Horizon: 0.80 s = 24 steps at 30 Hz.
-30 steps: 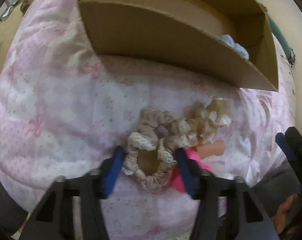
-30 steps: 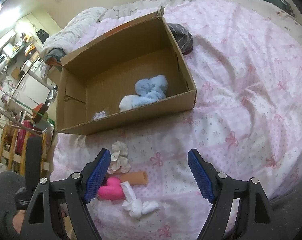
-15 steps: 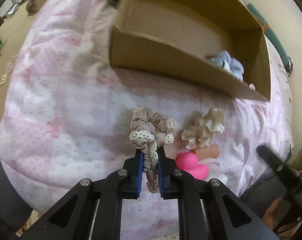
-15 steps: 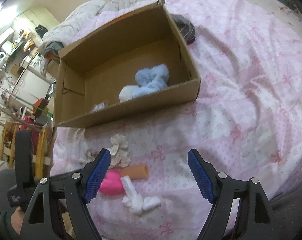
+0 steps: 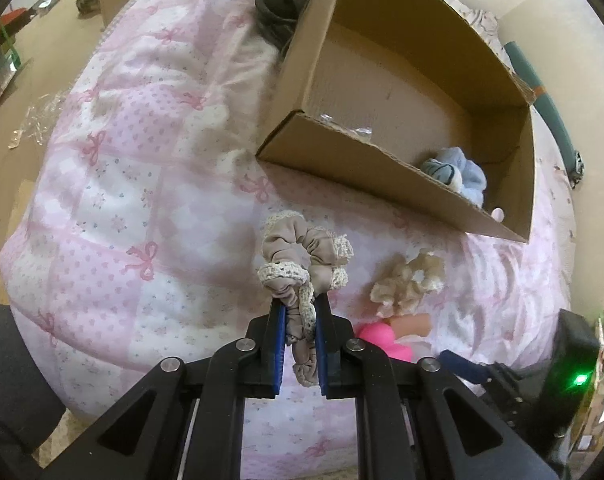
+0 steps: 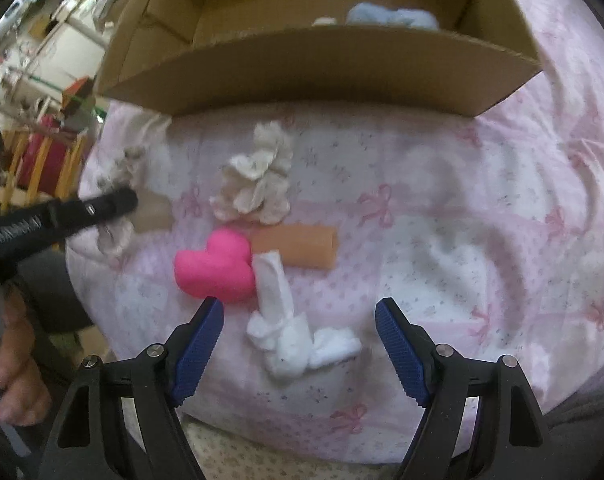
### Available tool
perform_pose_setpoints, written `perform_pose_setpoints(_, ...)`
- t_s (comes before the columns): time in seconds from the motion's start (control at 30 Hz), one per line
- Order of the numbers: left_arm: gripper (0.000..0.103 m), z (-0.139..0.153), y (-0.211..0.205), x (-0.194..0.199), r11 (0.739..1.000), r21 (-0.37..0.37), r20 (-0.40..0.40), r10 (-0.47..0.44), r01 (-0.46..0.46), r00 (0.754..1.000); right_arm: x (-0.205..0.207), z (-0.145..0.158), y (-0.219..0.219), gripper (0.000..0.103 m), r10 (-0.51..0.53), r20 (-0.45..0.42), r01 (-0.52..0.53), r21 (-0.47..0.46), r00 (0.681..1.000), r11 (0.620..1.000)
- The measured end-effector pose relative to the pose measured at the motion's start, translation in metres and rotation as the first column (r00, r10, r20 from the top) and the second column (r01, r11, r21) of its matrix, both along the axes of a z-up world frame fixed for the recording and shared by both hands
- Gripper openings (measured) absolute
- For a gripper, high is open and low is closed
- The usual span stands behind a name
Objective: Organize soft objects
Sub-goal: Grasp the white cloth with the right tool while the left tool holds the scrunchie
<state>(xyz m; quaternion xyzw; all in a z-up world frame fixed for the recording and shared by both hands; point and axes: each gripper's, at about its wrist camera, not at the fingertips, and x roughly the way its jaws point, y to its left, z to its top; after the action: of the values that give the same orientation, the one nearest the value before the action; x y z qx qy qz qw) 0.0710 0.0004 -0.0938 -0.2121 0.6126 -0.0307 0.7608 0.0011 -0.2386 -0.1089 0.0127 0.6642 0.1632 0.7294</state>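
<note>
The left claw (image 5: 298,340) points steeply down over a bed with a pink bow-print quilt (image 5: 114,184), its blue pads clenched on a beige lace-trimmed scrunchie (image 5: 302,260), which hangs pinched between them with its loop sticking out past the tips. The landmark here is an open cardboard box (image 5: 382,168) lying on the quilt. The held scrunchie sits just in front of the box's near wall, clear of the quilt. To its right, also in front of the box, lie a cream ruffled scrunchie (image 5: 410,280) and a pink heart-shaped cushion (image 5: 378,340). Inside the box is a light blue soft bundle (image 5: 458,172); a dark garment (image 5: 282,4) lies behind the box's far left corner.

The right claw (image 6: 300,346) also points steeply down, its jaws spread wide and holding nothing. Between its pads, touching neither, lies a white rolled cloth (image 6: 286,328), in front of the box. Only this view shows that cloth plainly, along with a peach tube (image 6: 298,246) beside the pink heart, and the person's hand (image 6: 14,364) on the left handle.
</note>
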Motion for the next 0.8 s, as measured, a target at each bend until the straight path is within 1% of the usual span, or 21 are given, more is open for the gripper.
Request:
perform_pose_setpoints(0.07, 0.012, -0.003, 0.005, -0.002, 1.0, -0.024, -0.025, -0.004, 0.003, 1.0, 0.001, -0.002, 0.002, 0.08, 0.007, -0.005, -0.007, -0.009, 1.0, 1.0)
perform_pose_setpoints(0.13, 0.012, -0.009, 0.004, -0.001, 0.999, -0.031, -0.051, -0.014, 0.012, 0.999, 0.001, -0.002, 0.003, 0.079, 0.009, -0.002, -0.009, -0.011, 1.0, 1.0)
perform_pose_setpoints(0.2, 0.013, -0.014, 0.002, -0.001, 0.999, -0.033, -0.068, -0.008, 0.005, 0.998, 0.002, -0.002, 0.005, 0.072, 0.011, -0.003, -0.011, -0.016, 1.0, 1.0)
perform_pose_setpoints(0.23, 0.013, -0.015, 0.003, -0.001, 1.0, -0.024, -0.072, 0.002, -0.004, 0.997, 0.001, -0.003, 0.006, 0.071, 0.012, -0.004, -0.012, -0.018, 1.0, 1.0)
perform_pose_setpoints(0.27, 0.015, -0.016, 0.004, 0.0, 1.0, -0.018, -0.076, 0.012, -0.014, 0.997, 0.0, -0.004, 0.007, 0.07, 0.013, -0.004, -0.013, -0.019, 1.0, 1.0)
perform_pose_setpoints(0.3, 0.021, -0.017, 0.006, 0.0, 1.0, -0.013, -0.085, 0.021, -0.022, 0.996, -0.001, -0.004, 0.007, 0.07, 0.013, -0.002, -0.013, -0.019, 1.0, 1.0)
perform_pose_setpoints(0.33, 0.024, -0.018, 0.007, 0.0, 1.0, -0.008, -0.088, 0.028, -0.029, 0.996, -0.001, -0.003, 0.007, 0.07, 0.012, -0.001, -0.012, -0.016, 1.0, 1.0)
perform_pose_setpoints(0.37, 0.031, -0.018, 0.009, 0.001, 0.999, 0.005, -0.086, 0.04, -0.04, 0.995, -0.001, -0.005, 0.011, 0.07, 0.01, 0.002, -0.01, -0.015, 1.0, 1.0)
perform_pose_setpoints(0.4, 0.035, -0.019, 0.009, 0.002, 0.999, 0.011, -0.081, 0.045, -0.045, 0.996, 0.0, -0.006, 0.01, 0.07, 0.007, 0.003, -0.006, -0.013, 1.0, 1.0)
perform_pose_setpoints(0.57, 0.041, -0.019, 0.017, 0.016, 0.997, 0.032, -0.067, 0.069, -0.067, 0.995, 0.002, -0.005, 0.005, 0.07, -0.002, 0.002, 0.002, -0.003, 1.0, 1.0)
perform_pose_setpoints(0.67, 0.041, -0.021, 0.016, 0.02, 0.997, 0.05, -0.068, 0.07, -0.066, 0.995, 0.002, -0.004, 0.002, 0.07, -0.005, 0.004, 0.005, -0.002, 1.0, 1.0)
perform_pose_setpoints(0.77, 0.041, -0.015, 0.015, 0.02, 0.995, 0.063, -0.033, 0.076, -0.074, 0.997, 0.003, -0.002, -0.003, 0.07, -0.013, 0.006, 0.013, 0.0, 1.0, 1.0)
perform_pose_setpoints(0.8, 0.041, -0.014, 0.014, 0.021, 0.996, 0.053, -0.028, 0.08, -0.078, 0.996, 0.003, -0.002, -0.004, 0.07, -0.015, 0.005, 0.015, 0.0, 1.0, 1.0)
